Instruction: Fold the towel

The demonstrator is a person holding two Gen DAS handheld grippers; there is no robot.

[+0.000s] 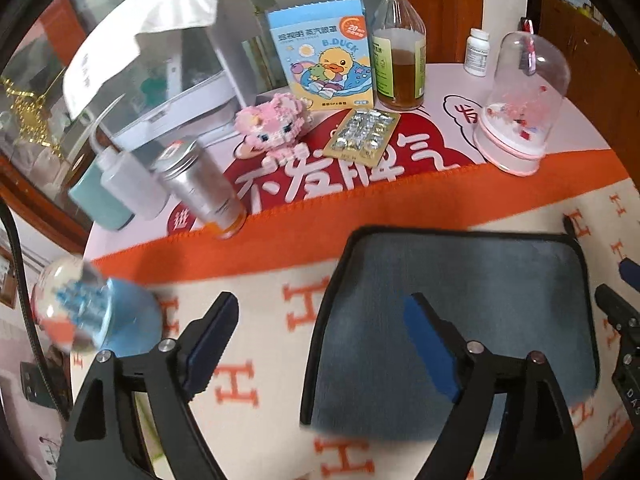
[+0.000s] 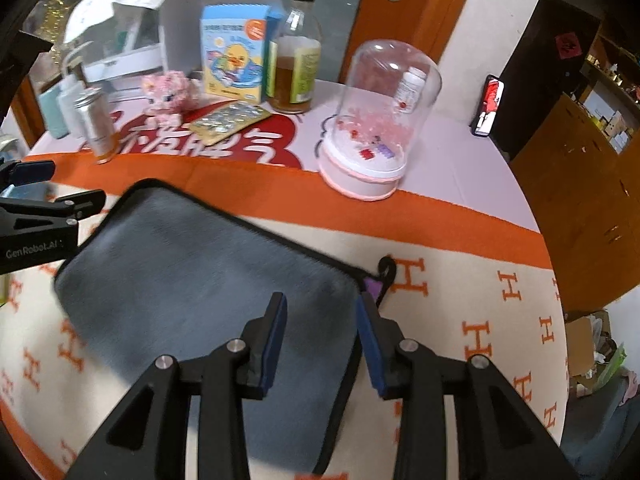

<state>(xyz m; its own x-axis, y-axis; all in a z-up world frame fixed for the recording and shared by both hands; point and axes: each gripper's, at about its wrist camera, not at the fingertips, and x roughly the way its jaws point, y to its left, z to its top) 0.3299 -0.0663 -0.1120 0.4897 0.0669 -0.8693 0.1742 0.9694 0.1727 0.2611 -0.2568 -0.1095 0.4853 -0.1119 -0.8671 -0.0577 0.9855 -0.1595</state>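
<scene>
A grey towel (image 1: 472, 280) with black trim lies flat on an orange and cream blanket (image 1: 256, 292). It also shows in the right wrist view (image 2: 180, 264), with a purple tag and a black loop at its right corner. My left gripper (image 1: 320, 308) is open above the towel's left edge, with its right finger over the cloth. My right gripper (image 2: 322, 308) is open above the towel's right end, near the tagged corner. Neither gripper holds anything. The left gripper also shows in the right wrist view (image 2: 48, 188), and part of the right gripper (image 1: 620, 312) shows at the left wrist view's right edge.
Behind the blanket stand a clear dome (image 2: 376, 120) on a pink base, an amber bottle (image 1: 400, 52), a duck box (image 1: 324, 56), a pill blister (image 1: 362, 134), a pink block toy (image 1: 272, 124), a metal bottle (image 1: 200, 184) and a snow globe (image 1: 80, 312).
</scene>
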